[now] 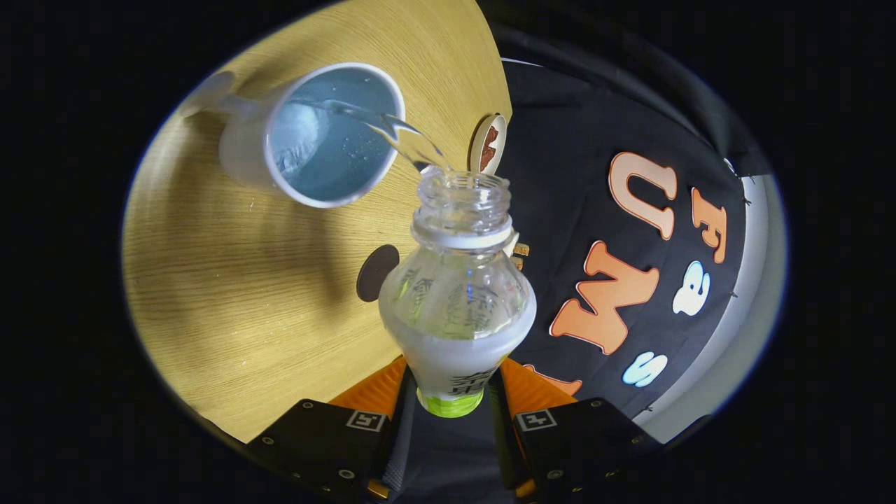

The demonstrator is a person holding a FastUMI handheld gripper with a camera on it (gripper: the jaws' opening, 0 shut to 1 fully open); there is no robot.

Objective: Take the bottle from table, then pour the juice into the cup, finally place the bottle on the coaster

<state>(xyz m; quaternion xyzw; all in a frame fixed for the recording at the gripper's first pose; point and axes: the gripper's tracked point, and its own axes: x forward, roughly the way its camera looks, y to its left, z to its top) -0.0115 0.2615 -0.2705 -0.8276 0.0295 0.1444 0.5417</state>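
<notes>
We count one bottle [458, 294], one cup [315, 136], one gripper [451, 406] with two fingers, and two flat discs on the wooden table [231, 294]: a dark brown round coaster [374, 271] just left of the bottle's shoulder, and a pale round piece with a reddish-brown patch [488, 145] at the table's edge, above the bottle's mouth.

The gripper sits at the bottom centre of the frame, its orange fingers [374, 392] rising on either side of the bottle's lower body, black housings with square markers below them. The jaws are clamped on the bottle, one finger pressing each flank. The whole view is tilted, so the table fills the left and the booth's black wall the right.

The clear plastic bottle stands between the fingers in the centre of the frame, uncapped, its threaded neck pointing toward the upper middle. A white label with a green band wraps the part nearest the fingers. A clear stream [392, 129] leaves the mouth and arcs up and left into the cup.

The white cup, with a handle on its far side, lies beyond the fingers in the upper left of the frame, resting on the table, with liquid already inside.
</notes>
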